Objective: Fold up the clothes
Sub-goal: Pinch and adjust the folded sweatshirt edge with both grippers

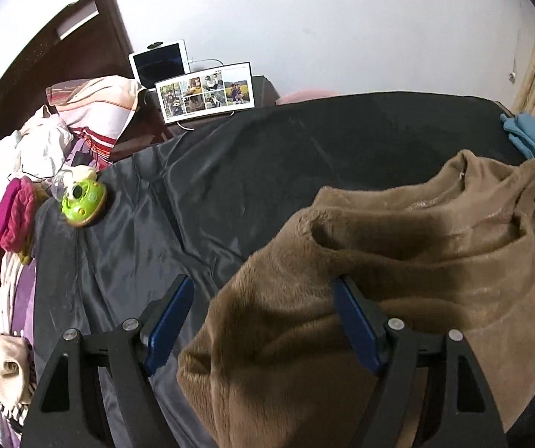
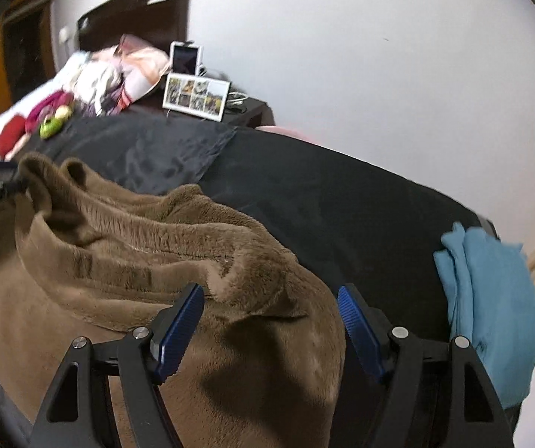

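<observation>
Brown fleece garment (image 1: 398,261) bunched under both downward-tilted grippers, left gripper (image 1: 263,321) and right gripper (image 2: 271,324) wide, gripping nothing.

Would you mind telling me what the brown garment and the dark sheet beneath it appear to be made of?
Brown garment: probably plush fleece or faux fur, with short, dense pile that catches the light on its folds. Dark sheet: likely a smooth satin-like synthetic, with a slight sheen and sharp creases.

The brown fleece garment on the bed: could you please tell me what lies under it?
The brown fleece garment lies on a dark sheet that covers the bed. Anything else beneath its bunched folds is hidden.
</observation>
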Demonstrator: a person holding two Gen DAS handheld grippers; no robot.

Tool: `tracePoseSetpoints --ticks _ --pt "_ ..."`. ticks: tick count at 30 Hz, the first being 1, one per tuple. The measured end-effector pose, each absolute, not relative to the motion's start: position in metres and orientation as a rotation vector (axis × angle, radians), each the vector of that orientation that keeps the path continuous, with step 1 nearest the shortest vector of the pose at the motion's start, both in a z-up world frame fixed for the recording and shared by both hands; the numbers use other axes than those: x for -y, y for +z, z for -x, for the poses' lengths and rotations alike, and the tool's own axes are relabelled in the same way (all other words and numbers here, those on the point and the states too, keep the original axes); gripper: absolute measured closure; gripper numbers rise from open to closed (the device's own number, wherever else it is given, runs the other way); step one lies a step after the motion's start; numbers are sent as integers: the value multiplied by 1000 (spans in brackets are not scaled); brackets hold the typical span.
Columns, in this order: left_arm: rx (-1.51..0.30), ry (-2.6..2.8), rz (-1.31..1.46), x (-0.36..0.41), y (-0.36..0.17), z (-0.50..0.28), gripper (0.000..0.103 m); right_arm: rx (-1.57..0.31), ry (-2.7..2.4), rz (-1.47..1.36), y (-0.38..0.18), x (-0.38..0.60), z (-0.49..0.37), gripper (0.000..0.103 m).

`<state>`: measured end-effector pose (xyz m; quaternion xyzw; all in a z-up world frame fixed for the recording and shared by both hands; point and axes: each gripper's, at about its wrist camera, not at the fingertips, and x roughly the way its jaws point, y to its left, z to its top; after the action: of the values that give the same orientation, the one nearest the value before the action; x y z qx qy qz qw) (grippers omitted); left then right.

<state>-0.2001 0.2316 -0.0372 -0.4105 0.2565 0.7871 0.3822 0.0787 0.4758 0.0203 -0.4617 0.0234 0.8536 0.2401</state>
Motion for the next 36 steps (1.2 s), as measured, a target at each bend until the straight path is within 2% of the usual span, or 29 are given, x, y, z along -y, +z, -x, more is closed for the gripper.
tracePoseSetpoints --ticks 2,5,6,7,8,9,10,16,18,21,24,26,27,28,29,30,36 --pt "-646 2007 1070 -236 -40 206 23 -16 2337 1290 16 -474 -72 27" --pt "-643 1994 1125 -245 -50 216 23 -53 2336 1322 8 -481 -63 27" --pt "-644 1988 1146 -248 -54 219 32 -70 2336 1333 6 -484 -60 32" --pt "-623 1974 1180 -250 -58 223 54 -94 2329 1340 4 -488 -58 51" --pt "-593 1956 1220 -251 -61 227 66 -122 2317 1345 2 -493 -55 64" --pt "-540 1952 1263 -250 -63 232 76 -162 2307 1341 1 -499 -55 77" --pt "-496 1960 1279 -248 -61 235 79 -207 2303 1322 3 -505 -55 80" --pt "-297 2018 1271 -239 -37 249 82 -294 2234 1165 26 -530 -64 97" --pt "-249 2022 1268 -238 -31 255 82 -278 2198 1127 30 -538 -63 97" --pt "-289 2017 1269 -244 -35 257 82 -313 2197 1114 33 -546 -62 97" --pt "-319 2004 1297 -246 -47 256 81 -443 2292 1140 31 -547 -60 96" --pt "-311 2002 1314 -244 -52 258 79 -461 2305 1163 29 -545 -59 90" --pt "-305 1999 1323 -244 -54 259 78 -460 2307 1174 28 -543 -58 73" --pt "-303 1996 1327 -244 -55 260 78 -456 2302 1183 26 -541 -58 40" --pt "-306 1995 1326 -243 -55 260 78 -443 2295 1181 25 -540 -57 25" --pt "-311 1995 1323 -243 -55 260 78 -423 2290 1168 25 -538 -58 19" --pt "-344 1983 1323 -248 -56 260 78 -404 2305 1264 9 -534 -44 19"
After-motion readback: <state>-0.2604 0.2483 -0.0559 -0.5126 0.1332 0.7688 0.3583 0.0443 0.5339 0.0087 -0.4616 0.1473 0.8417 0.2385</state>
